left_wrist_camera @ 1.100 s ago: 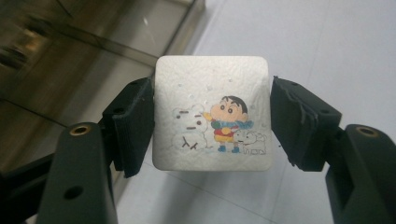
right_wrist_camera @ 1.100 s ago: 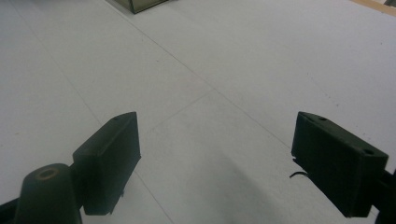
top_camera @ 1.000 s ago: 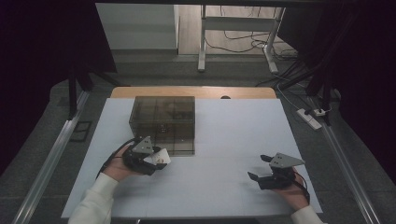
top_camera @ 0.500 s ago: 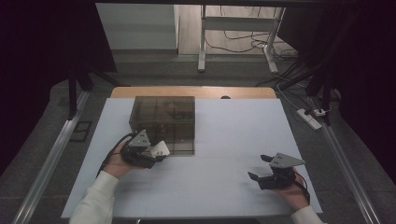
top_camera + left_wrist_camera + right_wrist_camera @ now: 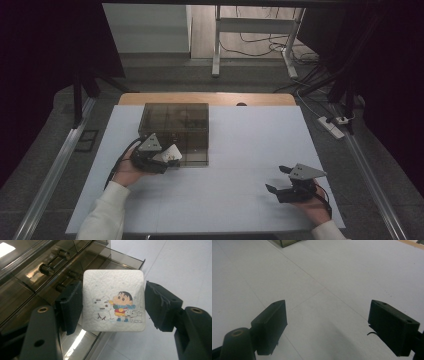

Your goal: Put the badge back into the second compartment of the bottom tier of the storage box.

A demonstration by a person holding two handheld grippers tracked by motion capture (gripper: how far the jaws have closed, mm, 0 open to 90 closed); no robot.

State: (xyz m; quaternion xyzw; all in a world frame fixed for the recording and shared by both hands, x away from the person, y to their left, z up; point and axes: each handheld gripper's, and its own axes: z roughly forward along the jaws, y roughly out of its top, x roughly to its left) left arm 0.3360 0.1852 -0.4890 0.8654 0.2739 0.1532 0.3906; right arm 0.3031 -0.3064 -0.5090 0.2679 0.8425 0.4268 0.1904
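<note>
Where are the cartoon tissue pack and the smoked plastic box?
cartoon tissue pack point(image 5: 113, 300), left gripper view, printed front face
smoked plastic box point(image 5: 175, 117), high view, top panel

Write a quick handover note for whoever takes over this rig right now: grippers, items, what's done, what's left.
Left gripper: shut on the white cartoon-print pad, held at the near edge of the smoked clear box.
Right gripper: open, nothing in it, low over the white table, apart from the box.
Done: pad picked up.
Left: probably placing the pad in or at the box; it isn't inside yet.
</note>
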